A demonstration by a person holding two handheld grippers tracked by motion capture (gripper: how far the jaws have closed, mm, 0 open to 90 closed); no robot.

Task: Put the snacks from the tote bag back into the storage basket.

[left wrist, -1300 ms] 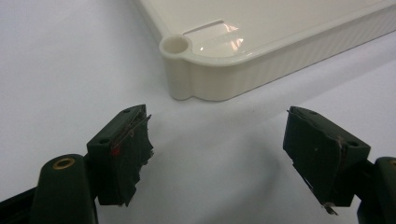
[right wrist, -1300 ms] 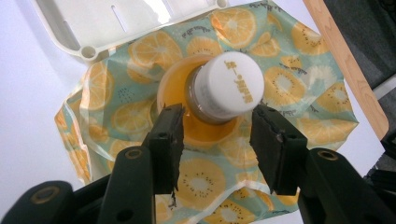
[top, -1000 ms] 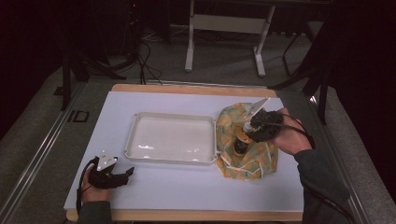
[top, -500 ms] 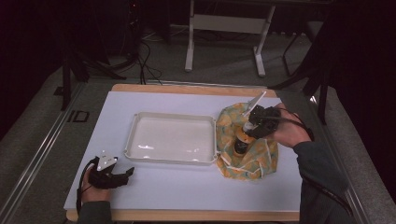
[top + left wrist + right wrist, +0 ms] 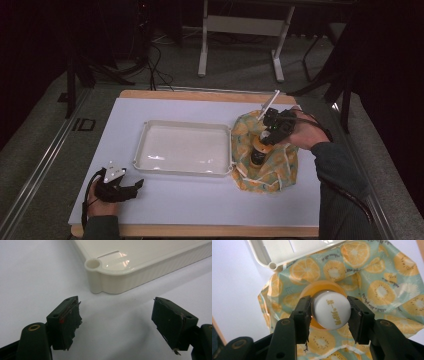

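R claw [image 5: 329,312] closing on bottle [image 5: 332,313] cap, pads touching | bottle upright on fruit-print bag [image 5: 280,165], right of tray [image 5: 150,131] | L claw [image 5: 120,325] released, far side of tray

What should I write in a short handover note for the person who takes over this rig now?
Right gripper: jaws have just been closing and now sit on both sides of the white cap of the orange bottle, which stands upright on the fruit-print cloth bag.
Left gripper: open, holds nothing, resting near the corner of the white tray.
Done: bottle cap gripped.
Left: bottle not yet lifted; the tray holds nothing. Probably the bottle goes there next.
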